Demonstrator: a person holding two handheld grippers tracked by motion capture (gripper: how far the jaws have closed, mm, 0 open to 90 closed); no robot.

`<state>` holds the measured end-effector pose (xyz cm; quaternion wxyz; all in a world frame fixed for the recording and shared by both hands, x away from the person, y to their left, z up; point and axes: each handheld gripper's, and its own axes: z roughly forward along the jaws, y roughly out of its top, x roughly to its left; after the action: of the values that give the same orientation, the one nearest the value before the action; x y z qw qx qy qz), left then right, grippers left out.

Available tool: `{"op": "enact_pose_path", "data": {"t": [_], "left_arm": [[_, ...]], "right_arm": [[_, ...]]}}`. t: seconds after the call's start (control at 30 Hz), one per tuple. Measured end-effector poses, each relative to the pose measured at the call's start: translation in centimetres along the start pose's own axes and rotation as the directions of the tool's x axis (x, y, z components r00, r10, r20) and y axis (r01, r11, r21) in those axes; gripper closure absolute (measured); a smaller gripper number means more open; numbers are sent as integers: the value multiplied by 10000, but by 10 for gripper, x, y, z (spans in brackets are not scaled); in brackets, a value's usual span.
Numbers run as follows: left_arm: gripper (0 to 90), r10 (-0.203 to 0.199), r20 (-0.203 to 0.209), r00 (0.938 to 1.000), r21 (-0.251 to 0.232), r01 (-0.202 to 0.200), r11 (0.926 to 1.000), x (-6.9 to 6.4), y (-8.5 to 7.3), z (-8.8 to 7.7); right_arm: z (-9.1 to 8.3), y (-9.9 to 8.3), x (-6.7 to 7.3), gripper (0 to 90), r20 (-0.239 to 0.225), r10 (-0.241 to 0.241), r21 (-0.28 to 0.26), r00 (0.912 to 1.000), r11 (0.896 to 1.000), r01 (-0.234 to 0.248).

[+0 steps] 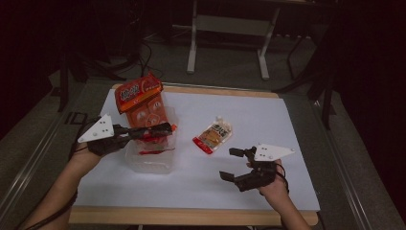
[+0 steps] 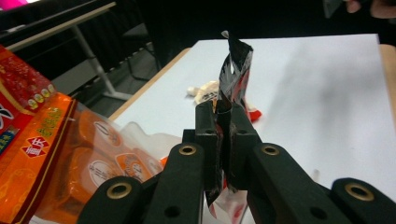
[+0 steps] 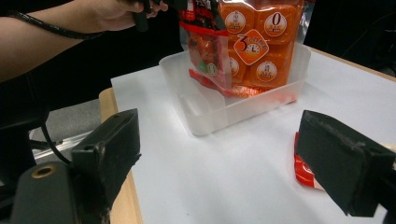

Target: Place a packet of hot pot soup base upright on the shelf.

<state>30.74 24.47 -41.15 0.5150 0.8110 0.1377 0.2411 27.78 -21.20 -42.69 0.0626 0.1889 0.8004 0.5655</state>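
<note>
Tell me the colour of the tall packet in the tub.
Orange tall packet, clearest in right gripper view.

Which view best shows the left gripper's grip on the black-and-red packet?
Left gripper view: the left gripper has its jaws shut on the black-and-red packet, top sticking up. High view shows it above the clear bin, small. Right gripper view shows its lower part hanging over the bin.

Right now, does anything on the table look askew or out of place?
Mildly. The large orange bag stands on end in the clear tub, leaning and sticking well above its rim. A small pouch lies loose on the table outside it. Nothing looks spilled or torn.
</note>
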Motion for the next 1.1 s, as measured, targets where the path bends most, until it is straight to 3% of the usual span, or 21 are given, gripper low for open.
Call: {"op": "enact_pose_path", "data": {"t": [0.3, 0.53, 0.87, 1.1], "left_arm": [[865, -18, 592, 9982, -132, 26, 9999, -1, -3, -5], [864, 158, 642, 9978, -109, -151, 9998, 1, -5, -9], [864, 343, 320, 9989, -68, -341, 9994, 5, -7, -15], [864, 193, 590, 9981, -190, -182, 9997, 7, -11, -7]], "right_arm": [[-1, 1, -1, 143, -30, -25, -101, 10000, 9999, 24], [-3, 0, -3, 143, 13, 48, -146, 10000, 9999, -48], [-5, 2, -4, 143, 9, 107, -242, 9999, 9996, -107], [-5, 1, -4, 143, -20, 137, -258, 9999, 9996, -137]]}}
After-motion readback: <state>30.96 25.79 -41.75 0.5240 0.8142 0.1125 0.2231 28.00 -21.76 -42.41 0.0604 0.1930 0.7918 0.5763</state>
